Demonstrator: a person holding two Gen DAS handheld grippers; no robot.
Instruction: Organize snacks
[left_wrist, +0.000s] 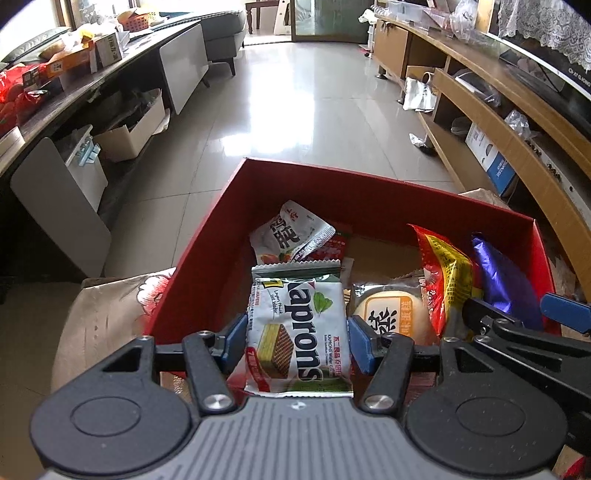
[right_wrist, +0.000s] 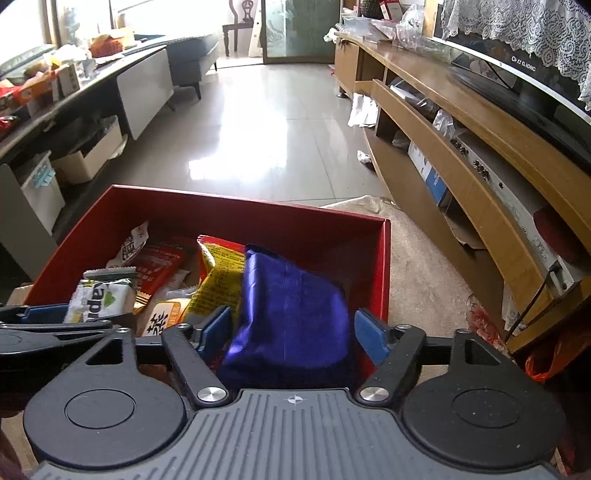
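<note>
Ahead of the left gripper (left_wrist: 297, 341), past the wafer pack (left_wrist: 299, 332), bare box (left_wrist: 258, 221) floor lies open. The purple bag (right_wrist: 291, 317) fills the right gripper (right_wrist: 295, 334)'s gap; box wall crowds its right.

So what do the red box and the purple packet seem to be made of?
Red box: probably cardboard, matte, with thin, stiff, straight walls. Purple packet: likely metallised plastic film, glossy, showing bright creases and wrinkles.

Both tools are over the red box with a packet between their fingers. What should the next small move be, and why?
Probably open the left tool and let the Kaprons wafer packet drop: it already hangs inside the red box, while the purple packet looks free in the right tool.
</note>
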